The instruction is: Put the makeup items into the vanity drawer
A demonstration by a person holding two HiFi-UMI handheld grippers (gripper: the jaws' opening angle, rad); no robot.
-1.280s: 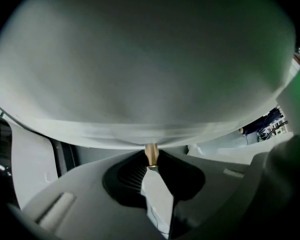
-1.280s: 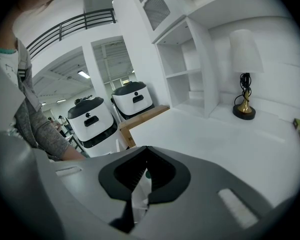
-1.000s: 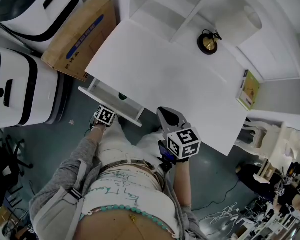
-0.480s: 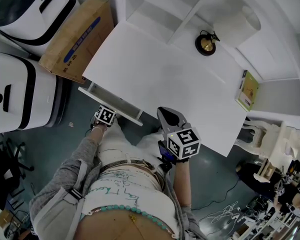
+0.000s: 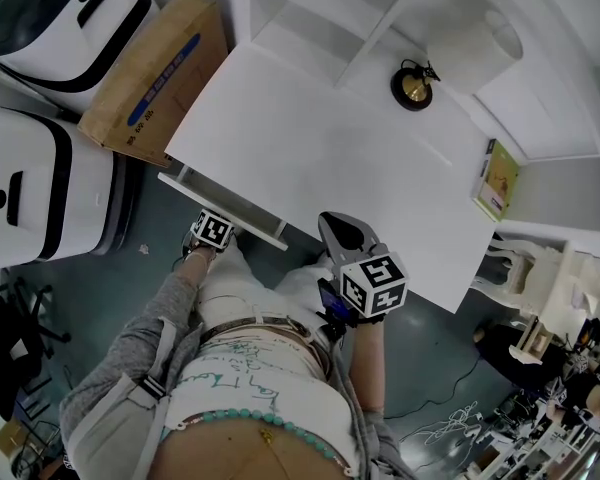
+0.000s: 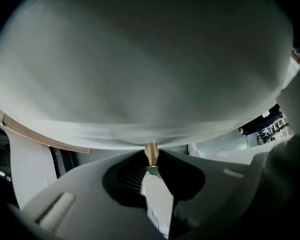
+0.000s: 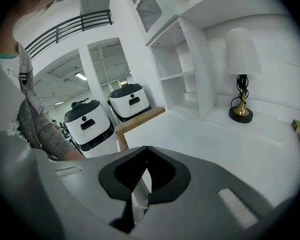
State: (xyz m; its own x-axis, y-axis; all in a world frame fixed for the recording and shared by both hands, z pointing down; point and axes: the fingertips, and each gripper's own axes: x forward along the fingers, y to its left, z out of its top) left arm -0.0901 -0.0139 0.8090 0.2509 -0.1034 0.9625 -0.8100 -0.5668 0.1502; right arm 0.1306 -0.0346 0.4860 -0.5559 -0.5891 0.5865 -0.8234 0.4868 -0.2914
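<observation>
White vanity top [image 5: 320, 158], brown cardboard box [image 5: 155, 68] with blue stripe, gold drawer knob [image 6: 151, 153]; black-and-gold lamp base [image 5: 413, 88]

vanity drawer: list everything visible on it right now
The drawer is white, apparently painted board, and sits level under the front edge of the vanity top, at its left end. It is pulled out only slightly, so just a narrow strip of the inside shows, and no contents can be made out. The front carries a small brass knob, and the left gripper is shut on it.
</observation>
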